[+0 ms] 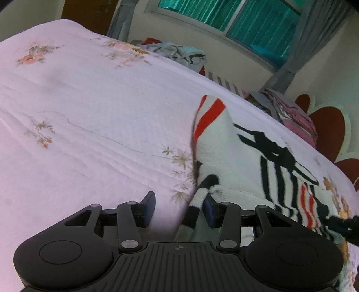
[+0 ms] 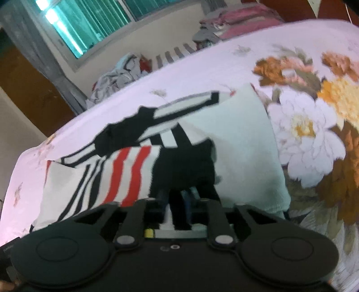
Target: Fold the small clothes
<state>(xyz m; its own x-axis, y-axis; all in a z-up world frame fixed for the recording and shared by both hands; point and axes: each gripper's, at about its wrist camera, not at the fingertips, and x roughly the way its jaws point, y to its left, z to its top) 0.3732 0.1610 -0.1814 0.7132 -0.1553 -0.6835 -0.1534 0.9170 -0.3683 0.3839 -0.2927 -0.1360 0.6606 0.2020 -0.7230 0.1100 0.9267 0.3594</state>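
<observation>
A small white knit garment (image 1: 242,161) with black and red stripes lies on the pink floral bedsheet (image 1: 89,107). My left gripper (image 1: 179,207) is open at the garment's left edge; a striped fold of cloth lies between its blue pads, against the right pad (image 1: 207,210). In the right wrist view the same garment (image 2: 235,139) fills the middle. My right gripper (image 2: 177,200) is shut on the garment's near black-and-white edge. The right gripper's tip also shows in the left wrist view (image 1: 343,224).
A heap of loose clothes (image 1: 179,54) lies at the bed's far edge under the window (image 1: 235,20). More folded cloth in pink and grey (image 1: 289,114) sits by the red headboard (image 1: 327,132). Large flower print (image 2: 309,125) covers the sheet to the right.
</observation>
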